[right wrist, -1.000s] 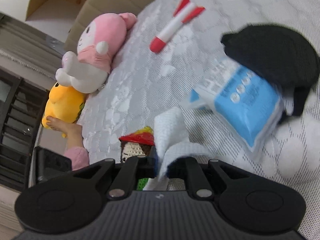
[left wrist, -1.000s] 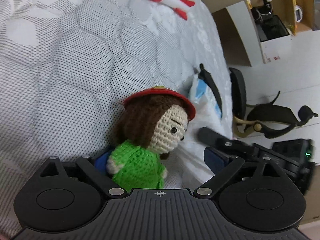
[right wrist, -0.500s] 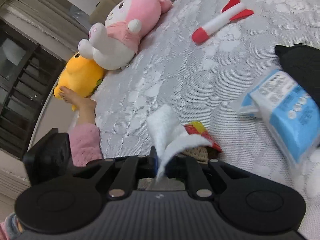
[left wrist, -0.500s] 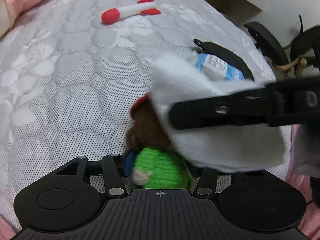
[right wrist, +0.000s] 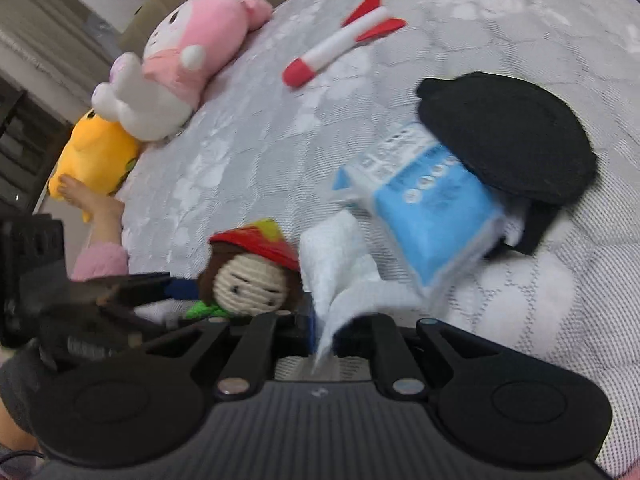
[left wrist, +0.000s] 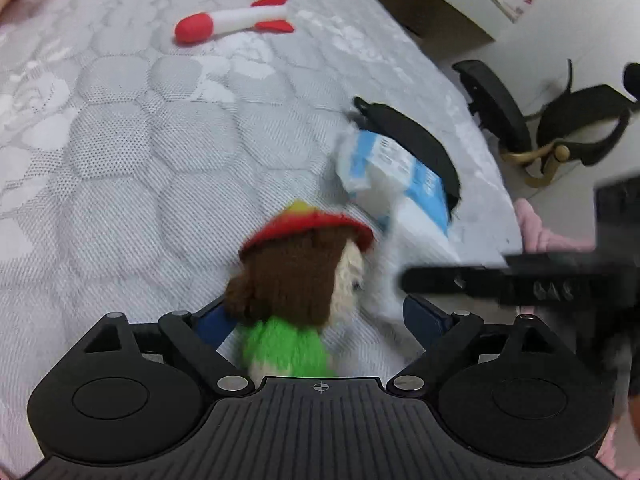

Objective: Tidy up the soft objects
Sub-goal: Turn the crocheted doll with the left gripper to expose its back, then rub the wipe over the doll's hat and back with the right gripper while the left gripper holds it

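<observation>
Half a second ago the left gripper's fingers were pressed onto the crocheted doll's green body and the white cloth hung across that camera's view. Now the left gripper [left wrist: 320, 316] stands with its fingers spread wide; only the left finger touches the crocheted doll [left wrist: 298, 280] and the right one is clear of it. The cloth has swung off toward 3 o'clock. The right gripper [right wrist: 324, 332] is clamped tight on a fold of the white cloth [right wrist: 340, 276], whose free end stands up between the fingers.

In the right wrist view the doll lies at 10 o'clock just beside the cloth, on the grey quilted mattress [right wrist: 248, 152]. The blue-and-white tissue pack [right wrist: 432, 204] lies at 1 o'clock, touching the cloth's far edge and half tucked under a black felt-like piece [right wrist: 508, 136]. The red-and-white plush rocket [right wrist: 340, 44] lies alone at 12 o'clock, well apart from the rest. A pink-and-white plush rabbit [right wrist: 180, 60] and a yellow plush toy [right wrist: 96, 156] lean together at 10 to 11 o'clock on the mattress edge. A person's pink sleeve [right wrist: 100, 264] shows at 9 o'clock.

As a judgement: the two big plush toys already sit grouped at the edge, which may be the sorted pile. The rocket, doll, cloth and tissue pack lie scattered. The doll looks just set down or about to be gripped; the pictures fit either.
</observation>
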{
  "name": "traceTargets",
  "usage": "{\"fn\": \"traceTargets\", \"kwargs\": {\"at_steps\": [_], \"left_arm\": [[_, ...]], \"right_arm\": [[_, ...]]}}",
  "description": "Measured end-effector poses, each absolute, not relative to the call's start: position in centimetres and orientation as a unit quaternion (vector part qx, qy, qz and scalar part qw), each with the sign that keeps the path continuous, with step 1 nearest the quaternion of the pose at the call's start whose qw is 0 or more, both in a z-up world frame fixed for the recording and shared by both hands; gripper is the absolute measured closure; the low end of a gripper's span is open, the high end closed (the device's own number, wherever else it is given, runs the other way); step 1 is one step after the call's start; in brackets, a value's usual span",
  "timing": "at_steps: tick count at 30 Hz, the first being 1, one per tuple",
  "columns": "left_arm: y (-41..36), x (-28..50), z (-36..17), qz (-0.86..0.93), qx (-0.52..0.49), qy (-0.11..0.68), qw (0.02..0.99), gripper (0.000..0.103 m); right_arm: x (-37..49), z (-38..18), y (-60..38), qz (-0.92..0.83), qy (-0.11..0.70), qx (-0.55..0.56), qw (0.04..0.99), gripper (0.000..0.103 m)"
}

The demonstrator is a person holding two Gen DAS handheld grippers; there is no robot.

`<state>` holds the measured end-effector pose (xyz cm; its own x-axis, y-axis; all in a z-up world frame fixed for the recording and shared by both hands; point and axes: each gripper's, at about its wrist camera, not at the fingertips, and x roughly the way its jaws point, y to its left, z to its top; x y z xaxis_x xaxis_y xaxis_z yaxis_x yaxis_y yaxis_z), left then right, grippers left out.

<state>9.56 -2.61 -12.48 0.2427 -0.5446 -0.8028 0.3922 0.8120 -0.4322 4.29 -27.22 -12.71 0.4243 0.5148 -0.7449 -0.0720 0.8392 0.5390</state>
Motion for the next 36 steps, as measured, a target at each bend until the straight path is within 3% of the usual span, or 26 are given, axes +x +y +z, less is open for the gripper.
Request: {"fn": "traceTargets", "kwargs": {"at_steps": [4,6,13,17,18,19,23,26,29,34,36], "left_arm": [[-4.6,13.0,-14.3,-0.297,-0.041,0.573,0.763,0.013],[-6.2,13.3,-13.3,-0.296,0.01,0.558,0.775,0.027],[-9.0,9.9,-7.2,-0.325,0.146,0.29,0.888,0.028],[-8.2,8.2,-10.5,-0.323,0.143,0.327,0.877,0.03],[-7.8,7.5,-11.4,-0.322,0.144,0.339,0.872,0.037],[-7.6,7.1,-11.8,-0.321,0.144,0.35,0.868,0.037],[-5.7,6.1,-12.7,-0.312,0.123,0.379,0.862,0.037],[-4.7,5.9,-13.0,-0.306,0.113,0.401,0.856,0.037],[-3.8,5.3,-13.3,-0.313,0.112,0.429,0.84,0.039],[-1.1,3.6,-12.0,-0.355,0.088,0.468,0.805,0.027],[0.0,3.3,-11.2,-0.357,0.074,0.476,0.8,0.024]], "right_arm": [[4.0,-12.0,-28.1,0.164,0.486,0.223,0.829,0.094],[3.9,-11.5,-28.4,0.156,0.475,0.222,0.837,0.094],[4.4,-9.1,-29.1,0.129,0.427,0.221,0.867,0.094],[5.9,-6.6,-28.2,0.162,0.387,0.242,0.875,0.094],[6.2,-6.0,-27.7,0.178,0.378,0.249,0.874,0.094],[6.6,-5.9,-26.9,0.199,0.378,0.257,0.867,0.094],[7.7,-6.4,-23.6,0.267,0.395,0.276,0.834,0.094],[7.6,-7.6,-21.4,0.261,0.409,0.222,0.845,0.094],[7.4,-8.8,-22.8,0.267,0.426,0.286,0.816,0.094],[6.9,-13.3,-24.9,0.249,0.479,0.382,0.751,0.094],[6.4,-15.0,-25.1,0.214,0.5,0.368,0.754,0.094]]}}
